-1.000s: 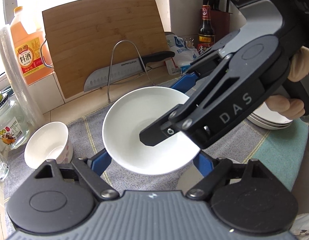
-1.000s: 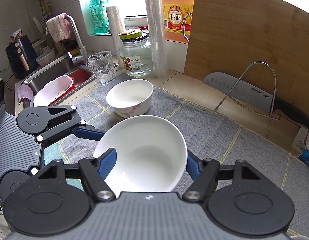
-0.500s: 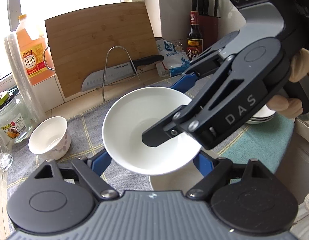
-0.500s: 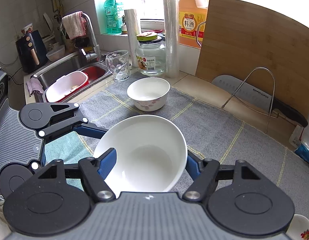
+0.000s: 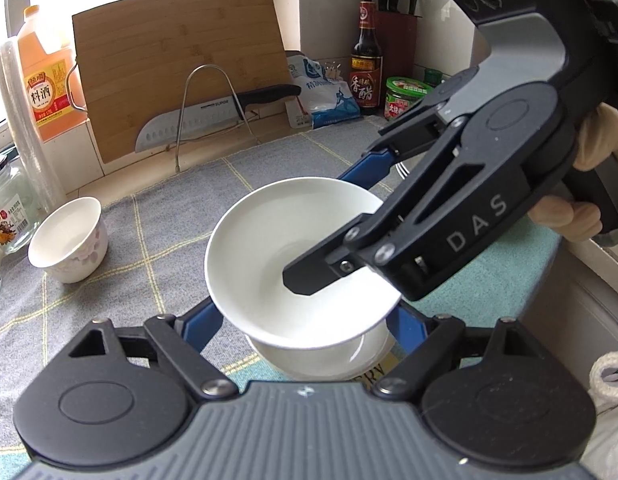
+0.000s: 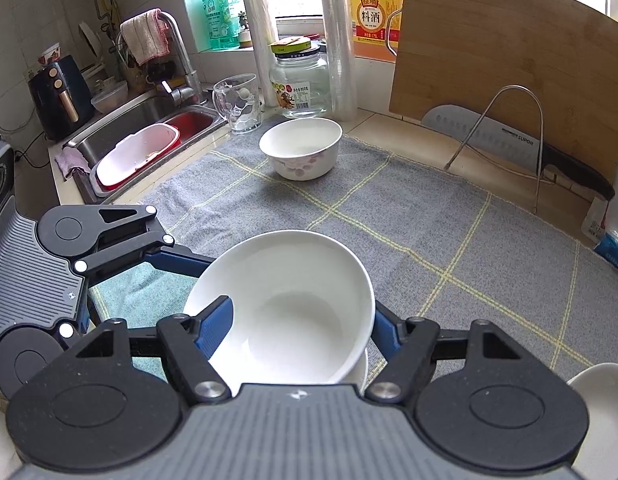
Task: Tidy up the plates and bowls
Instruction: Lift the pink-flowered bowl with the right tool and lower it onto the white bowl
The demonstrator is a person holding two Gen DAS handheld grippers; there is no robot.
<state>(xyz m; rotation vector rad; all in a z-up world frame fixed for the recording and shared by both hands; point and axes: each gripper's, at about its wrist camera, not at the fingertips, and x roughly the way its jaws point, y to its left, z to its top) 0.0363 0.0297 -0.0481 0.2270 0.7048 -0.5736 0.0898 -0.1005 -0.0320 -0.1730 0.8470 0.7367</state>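
Both wrist views: grey checked cloth [image 6: 389,216] covers most of the counter, bare across the frame centre in the right wrist view. A teal cloth [image 5: 489,280] lies at lower right of the left wrist view, where the counter edge drops off. Far edge, upper part of both views, is walled in by a bamboo cutting board [image 5: 177,76], with a wire stand [image 5: 209,108] and a knife [image 5: 213,116] in front of it.

White bowl [image 5: 277,256] at frame centre, empty, held tilted above a second white dish [image 5: 341,356] lying just under it at lower centre. Left gripper [image 5: 305,320]: its blue fingers sit on either side of the bowl's rim, but whether the pads press cannot be told. Right gripper [image 6: 301,324]: clamped on the same bowl [image 6: 285,304], one blue finger [image 6: 215,326] inside the rim, the other outside.

Small floral bowl [image 6: 301,148] stands empty and upright on the grey cloth, well apart, upper centre in the right wrist view.

Sink [image 6: 121,128] at upper left of the right wrist view holds a red-and-white basin [image 6: 137,156]. Glass mug [image 6: 239,102] and glass jar [image 6: 299,84] stand beside the sink's edge. Cooking-wine jug [image 6: 371,8], vinegar bottle [image 5: 365,64] and salt bag [image 5: 321,96] line the back.
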